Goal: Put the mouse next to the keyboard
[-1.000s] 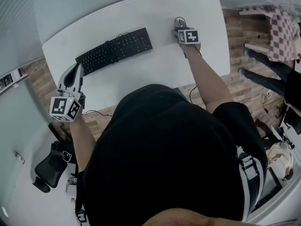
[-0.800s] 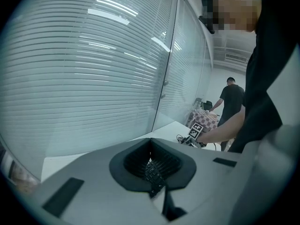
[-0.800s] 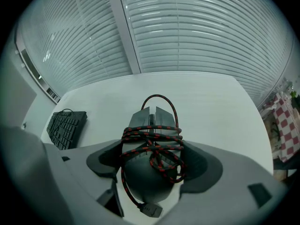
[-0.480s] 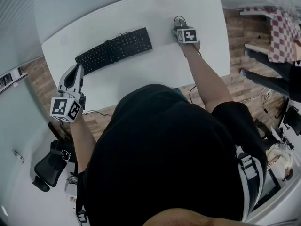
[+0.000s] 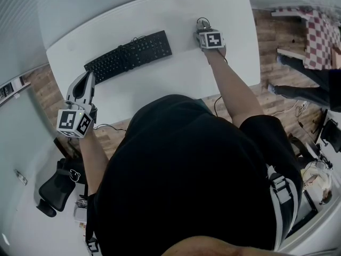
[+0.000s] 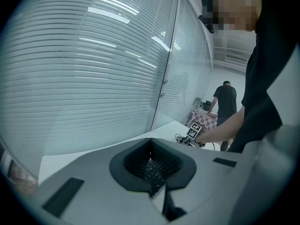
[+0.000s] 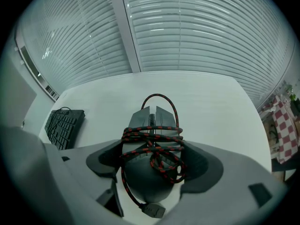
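On the white rounded table [image 5: 160, 87] the long black keyboard [image 5: 129, 56] lies at a slant towards the left half, its thin cable trailing from its far edge. The right gripper [image 7: 152, 161] is stretched out over the table's far right part. Its dark padded jaws are drawn in against both flanks of the grey computer mouse [image 7: 140, 177], which fills the space between them. A braided black-and-red cable [image 7: 152, 137] is wound several times round the mouse's body. One loop arches over the mouse's two front buttons, and the plug end hangs at the back. The mouse sits low at the table surface, well apart from the keyboard and to its right. Whether it rests on the table or is just clear of it cannot be told. The left gripper [image 5: 85, 81] hovers at the table's near left edge, just beside the keyboard's left end, with its square-marker cube [image 5: 74, 122] towards the person. In the left gripper view its jaws are brought together with nothing between them, and a few keyboard keys show through the hollow between the pads. A wall of glass with horizontal blinds [image 7: 187, 27] stands behind the table.
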Available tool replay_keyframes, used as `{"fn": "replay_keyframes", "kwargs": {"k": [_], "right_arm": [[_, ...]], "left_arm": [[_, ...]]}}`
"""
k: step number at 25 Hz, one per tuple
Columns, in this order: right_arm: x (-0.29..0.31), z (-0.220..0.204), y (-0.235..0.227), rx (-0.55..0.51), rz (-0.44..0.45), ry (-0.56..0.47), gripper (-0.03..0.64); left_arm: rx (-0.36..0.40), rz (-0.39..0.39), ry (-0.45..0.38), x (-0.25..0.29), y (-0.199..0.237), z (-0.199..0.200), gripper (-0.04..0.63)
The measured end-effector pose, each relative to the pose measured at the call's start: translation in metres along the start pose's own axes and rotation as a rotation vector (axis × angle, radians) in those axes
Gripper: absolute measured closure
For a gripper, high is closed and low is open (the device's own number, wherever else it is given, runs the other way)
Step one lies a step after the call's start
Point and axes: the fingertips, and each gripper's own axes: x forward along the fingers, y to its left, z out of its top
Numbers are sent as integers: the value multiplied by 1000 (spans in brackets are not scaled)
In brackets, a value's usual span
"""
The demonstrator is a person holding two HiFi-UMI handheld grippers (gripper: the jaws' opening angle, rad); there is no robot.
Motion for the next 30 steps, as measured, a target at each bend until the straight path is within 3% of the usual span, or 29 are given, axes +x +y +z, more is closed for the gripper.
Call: {"fn": "replay_keyframes", "kwargs": {"k": [30], "right_arm": [[-20, 3, -5, -8, -16, -58, 227]], "left_arm": [[13, -26, 3, 2, -10, -2, 572]]}}
